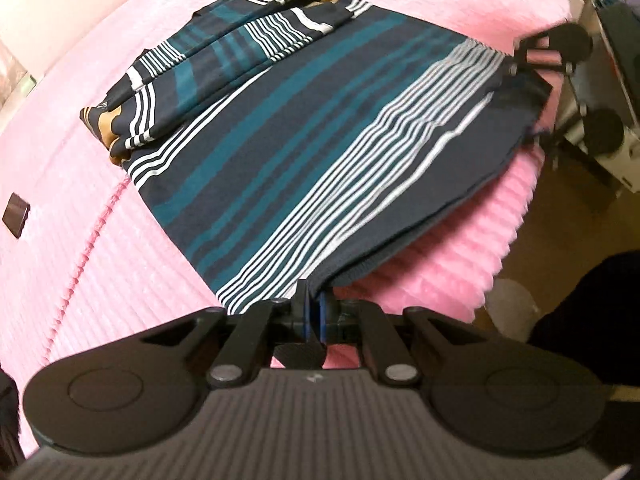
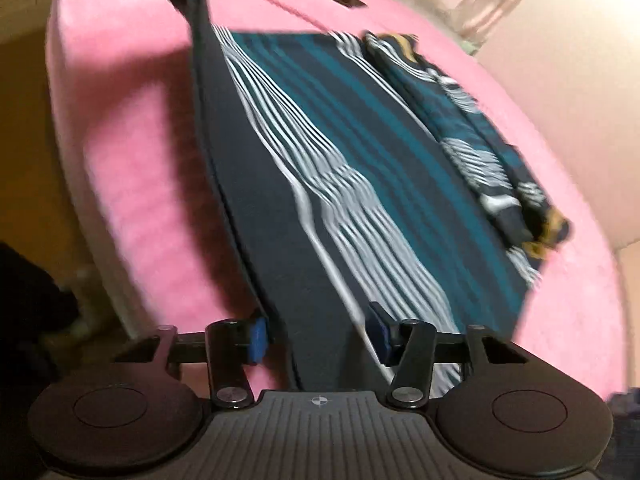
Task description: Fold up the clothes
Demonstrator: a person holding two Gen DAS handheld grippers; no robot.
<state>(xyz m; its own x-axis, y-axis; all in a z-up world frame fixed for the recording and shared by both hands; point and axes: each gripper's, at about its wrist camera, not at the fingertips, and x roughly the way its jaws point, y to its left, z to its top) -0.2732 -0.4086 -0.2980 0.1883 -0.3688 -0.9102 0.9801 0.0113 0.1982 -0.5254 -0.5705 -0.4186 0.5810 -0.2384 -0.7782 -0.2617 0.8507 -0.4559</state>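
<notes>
You see pink ribbed cover (image 1: pixel 100 264) spread wide; small dark brown tag (image 1: pixel 16 214) on it far left; brown floor (image 1: pixel 560 216) right, beyond cover edge.

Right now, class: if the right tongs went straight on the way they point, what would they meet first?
Most likely the striped shirt. Its dark hem edge already lies between the open right tongs, and the cloth stretches ahead of them over the pink bedspread. The picture is blurred, so depth is uncertain.

shirt (image 1: pixel 304 148): navy, teal/white stripes (mustard patches) | bedcover (image 1: pixel 100 240): pink
</notes>
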